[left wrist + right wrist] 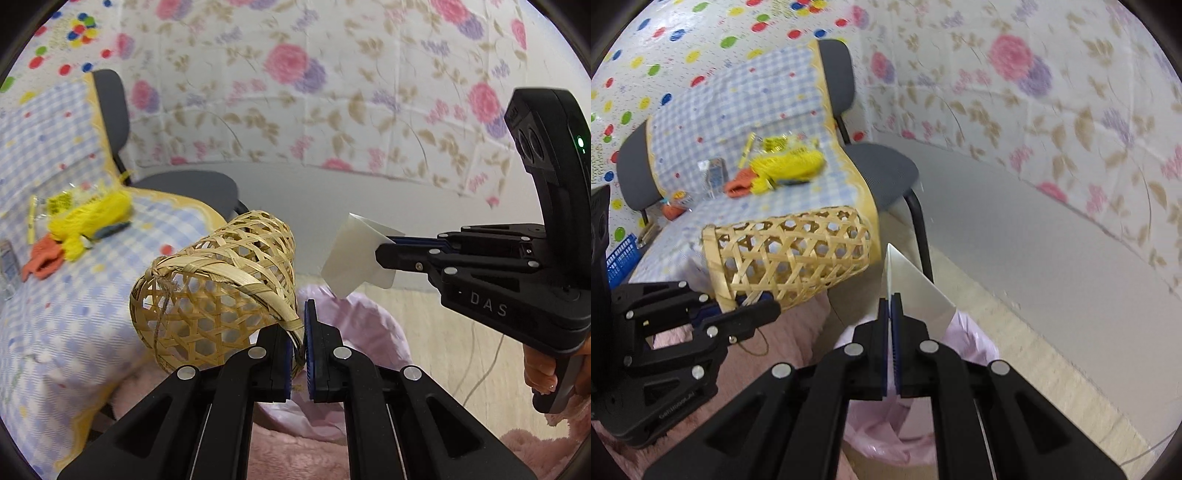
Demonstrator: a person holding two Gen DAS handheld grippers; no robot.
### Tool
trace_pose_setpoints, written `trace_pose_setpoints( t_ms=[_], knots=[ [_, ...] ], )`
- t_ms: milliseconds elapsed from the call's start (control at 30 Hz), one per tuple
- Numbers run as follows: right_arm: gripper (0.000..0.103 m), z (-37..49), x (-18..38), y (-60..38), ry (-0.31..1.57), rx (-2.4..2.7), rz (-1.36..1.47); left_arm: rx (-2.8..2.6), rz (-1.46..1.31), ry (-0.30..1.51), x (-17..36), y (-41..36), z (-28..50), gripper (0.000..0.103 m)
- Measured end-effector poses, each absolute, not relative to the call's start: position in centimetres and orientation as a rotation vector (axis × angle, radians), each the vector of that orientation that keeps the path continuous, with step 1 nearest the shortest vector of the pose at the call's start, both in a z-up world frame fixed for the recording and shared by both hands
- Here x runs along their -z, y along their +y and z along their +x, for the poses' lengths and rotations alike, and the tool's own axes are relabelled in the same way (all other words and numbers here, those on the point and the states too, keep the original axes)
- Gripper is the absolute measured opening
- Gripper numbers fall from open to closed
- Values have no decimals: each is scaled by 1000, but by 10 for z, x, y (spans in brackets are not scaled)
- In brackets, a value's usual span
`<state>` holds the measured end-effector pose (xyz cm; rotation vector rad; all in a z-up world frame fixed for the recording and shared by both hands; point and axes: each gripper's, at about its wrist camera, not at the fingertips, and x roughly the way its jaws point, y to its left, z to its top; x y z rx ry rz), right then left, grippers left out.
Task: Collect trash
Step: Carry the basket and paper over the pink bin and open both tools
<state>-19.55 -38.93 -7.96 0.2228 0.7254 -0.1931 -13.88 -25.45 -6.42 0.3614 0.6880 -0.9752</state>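
My left gripper [298, 334] is shut on the rim of a woven bamboo basket [214, 291], held tipped on its side in the air. The basket also shows in the right wrist view [786, 262], with the left gripper [757, 310] at its rim. My right gripper [890, 299] is shut on a white sheet of paper [916, 295]. In the left wrist view the right gripper [384, 254] holds the paper [354, 254] beside the basket's far end. A bin lined with a pink bag [882, 435] stands directly below both grippers.
A chair [886, 170] draped in a blue checked cloth [738, 107] carries yellow yarn [790, 166], orange fabric [737, 186] and small wrappers. A blue crate [622, 258] sits at left. A pink fluffy rug [295, 454] and wooden floor [1052, 365] lie below, with floral wall behind.
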Motion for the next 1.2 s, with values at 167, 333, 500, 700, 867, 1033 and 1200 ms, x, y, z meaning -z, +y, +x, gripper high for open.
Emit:
trace_pose_setpoints(
  t_ms=[167,333,500,700,867,1033,1200],
  knots=[
    [3,-194,102,-405,765,204,271,986,370,751,76,-266,-132,7],
    [6,-183,124,-416,809,215,291,983,398,801,90,-279,-125,12],
    [37,-181,136,-422,837,222,312,954,404,843,100,-281,-118,55],
    [37,-186,122,-427,802,237,324,903,369,828,91,-265,-109,58],
    [37,-185,91,-424,728,215,319,825,323,734,60,-237,-105,58],
    [37,-168,62,-411,674,165,290,729,273,663,27,-206,-92,58],
    [37,-135,46,-392,659,104,261,632,222,638,8,-173,-74,58]
  ],
)
